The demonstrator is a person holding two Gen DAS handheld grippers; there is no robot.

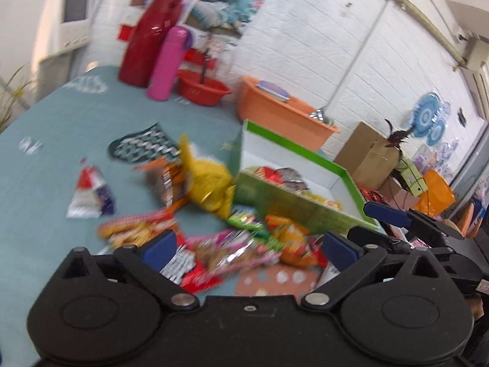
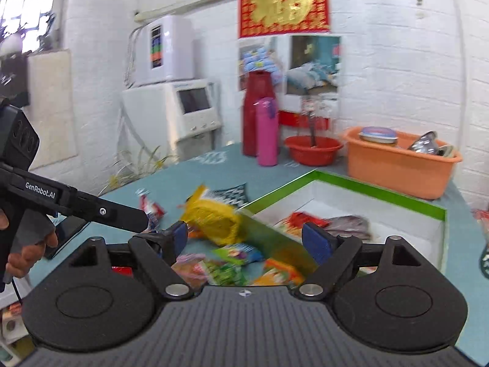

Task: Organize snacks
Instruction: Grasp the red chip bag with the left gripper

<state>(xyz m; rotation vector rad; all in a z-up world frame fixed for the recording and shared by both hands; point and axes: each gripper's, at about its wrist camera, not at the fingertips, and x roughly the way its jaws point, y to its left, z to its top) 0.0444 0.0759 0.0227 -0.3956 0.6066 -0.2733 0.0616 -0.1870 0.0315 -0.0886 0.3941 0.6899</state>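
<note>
Above a teal table (image 1: 45,140) strewn with snack packets, your left gripper (image 1: 249,249) hangs spread wide, gripping nothing, its blue pads (image 1: 160,249) framing the nearest heap of wrappers (image 1: 232,250) just below. A yellow bag (image 1: 211,188) leans against the outer wall of the green-rimmed box (image 1: 293,145), apparently the bin you are filling, since a few packets already lie on its white floor. A red-and-white packet (image 1: 90,195) sits well apart to the left. Motion blur hides the labels.

Seen from your right wrist, the right gripper (image 2: 253,243) is likewise released and empty, poised over the box's near wall with the yellow bag (image 2: 214,220) just beside its left pad and green and orange packets (image 2: 238,260) below the gap. Your left gripper (image 2: 122,214) reaches in from the left toward the same pile. Thermoses, a red bowl (image 2: 313,150) and an orange tub (image 2: 397,165) stand at the table's back, clear of the work.
</note>
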